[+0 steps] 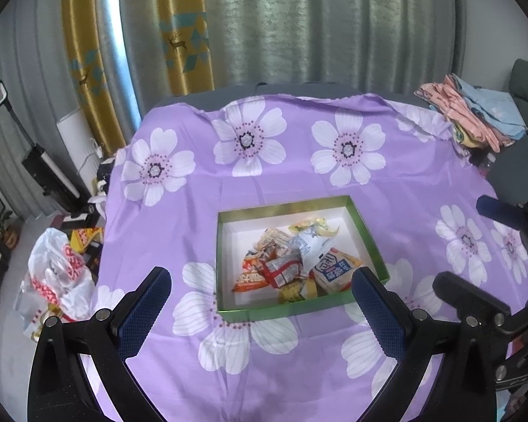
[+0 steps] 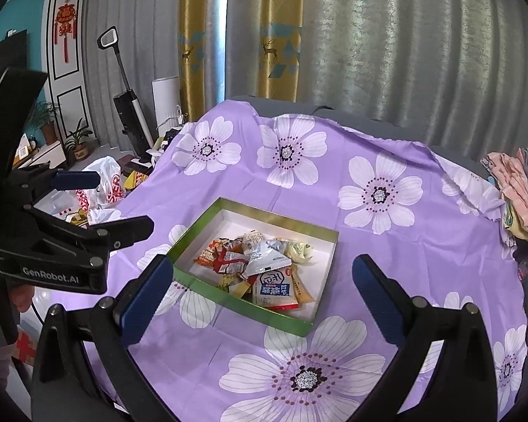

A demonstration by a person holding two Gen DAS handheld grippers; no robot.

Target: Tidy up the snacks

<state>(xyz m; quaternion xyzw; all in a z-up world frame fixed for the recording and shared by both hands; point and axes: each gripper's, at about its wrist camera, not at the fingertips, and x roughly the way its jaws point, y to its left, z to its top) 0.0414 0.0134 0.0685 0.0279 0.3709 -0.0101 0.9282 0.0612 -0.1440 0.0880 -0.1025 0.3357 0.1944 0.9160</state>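
Right now I'm holding the left gripper and right gripper spread wide and empty above the cloth's near edge. Beyond them, the snacks are lying heaped in the box mid-cloth; folded clothes are sitting at the far right corner.

Bench: dark grey, edge showing only at the far side past the cloth.
Cloth: purple with large white flowers, spread over nearly the whole top, creased at the far edge.
Box: shallow, green-sided, white inside, open, lying near the middle of the cloth.
Snack packets: heaped loose inside the box.
Folded fabrics: pink and blue pile at the far right corner.
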